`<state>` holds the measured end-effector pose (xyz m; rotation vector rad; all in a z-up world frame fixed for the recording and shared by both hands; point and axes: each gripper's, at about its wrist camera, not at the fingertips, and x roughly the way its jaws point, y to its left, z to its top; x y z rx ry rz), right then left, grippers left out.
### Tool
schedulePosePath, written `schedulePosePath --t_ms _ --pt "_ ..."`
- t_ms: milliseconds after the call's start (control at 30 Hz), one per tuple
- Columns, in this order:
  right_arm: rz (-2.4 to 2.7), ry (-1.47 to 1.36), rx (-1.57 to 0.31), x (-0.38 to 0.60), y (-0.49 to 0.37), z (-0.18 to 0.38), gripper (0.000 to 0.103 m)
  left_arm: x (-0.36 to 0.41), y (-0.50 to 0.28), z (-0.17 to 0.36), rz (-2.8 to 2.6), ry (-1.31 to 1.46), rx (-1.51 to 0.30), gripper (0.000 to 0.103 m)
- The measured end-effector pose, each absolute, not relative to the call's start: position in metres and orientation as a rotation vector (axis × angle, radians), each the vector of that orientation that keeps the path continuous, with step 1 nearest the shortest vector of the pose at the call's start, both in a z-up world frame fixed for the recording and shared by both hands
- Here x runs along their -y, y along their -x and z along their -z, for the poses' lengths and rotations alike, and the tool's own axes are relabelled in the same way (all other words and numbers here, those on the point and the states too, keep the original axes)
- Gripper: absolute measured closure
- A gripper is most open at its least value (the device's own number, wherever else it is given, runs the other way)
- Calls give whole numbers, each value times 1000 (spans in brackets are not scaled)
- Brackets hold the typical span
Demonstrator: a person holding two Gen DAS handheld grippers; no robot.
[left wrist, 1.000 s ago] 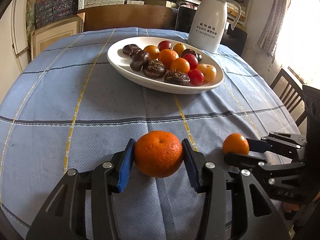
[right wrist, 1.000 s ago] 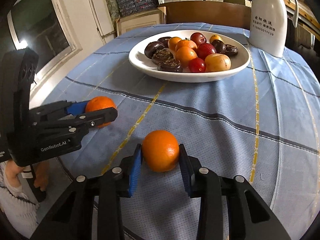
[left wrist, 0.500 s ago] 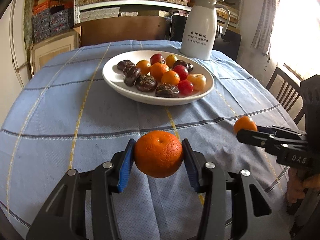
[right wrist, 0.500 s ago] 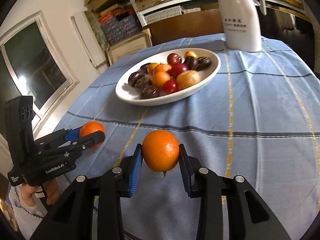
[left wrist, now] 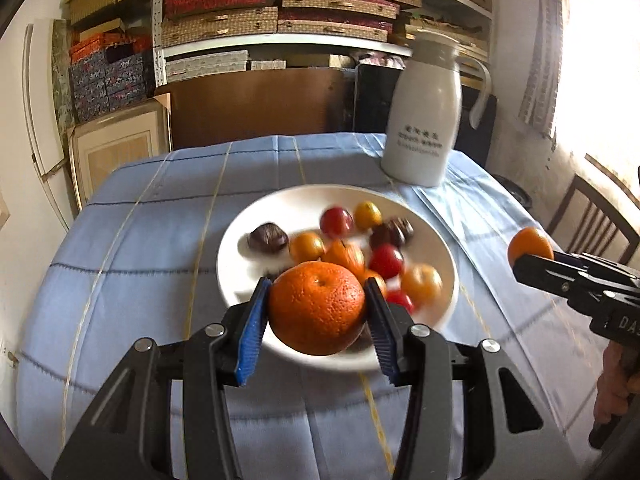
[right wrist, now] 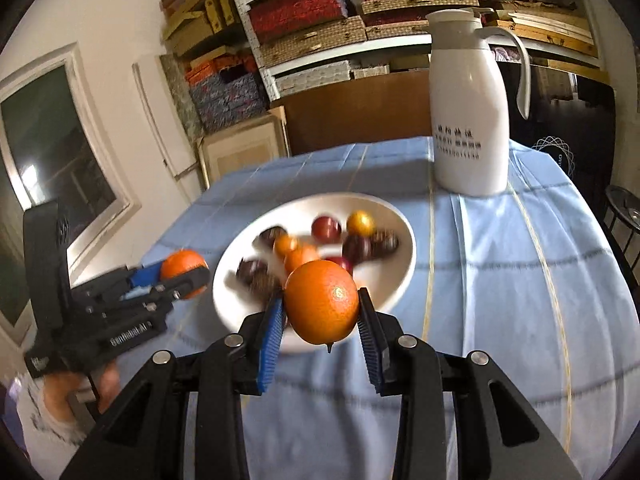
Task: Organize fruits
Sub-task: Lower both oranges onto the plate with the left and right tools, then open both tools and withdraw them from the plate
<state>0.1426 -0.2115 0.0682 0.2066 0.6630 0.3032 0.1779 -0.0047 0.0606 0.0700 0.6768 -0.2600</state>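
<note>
Both oranges have been lifted toward the plate (left wrist: 240, 280), each clamped in the left gripper (left wrist: 316, 312) and right gripper (right wrist: 322, 312), release judged outstanding.

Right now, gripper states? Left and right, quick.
Left gripper: closed on an orange, held above the table.
Right gripper: closed on a second orange, also held above the table.

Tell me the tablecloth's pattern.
Light blue tablecloth with dark and yellow grid lines; clearest in the right wrist view.

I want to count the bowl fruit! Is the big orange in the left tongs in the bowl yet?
Not yet. The left tongs are shut on the orange, holding it near the white bowl.
</note>
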Motion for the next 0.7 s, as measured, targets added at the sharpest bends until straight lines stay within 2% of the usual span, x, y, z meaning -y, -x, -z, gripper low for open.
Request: schedulePosePath --t_ms 267,533,600,633,700 --pt "-308 -201 -748 178 -231 -52 67 -9 -251 -46 209 -29 -734 57" --pt "-294 -183 -793 161 -275 -29 66 -15 -301 -19 207 -12 -786 57" --pt "-290 -214 -803 165 -277 -22 60 -17 -303 -15 213 2 -793 51" --pt "-297 -217 -804 165 -277 -22 60 -20 -303 -15 208 15 -785 44" --pt "-302 -228 -790 168 -275 -27 60 -22 -298 -21 196 28 -763 39"
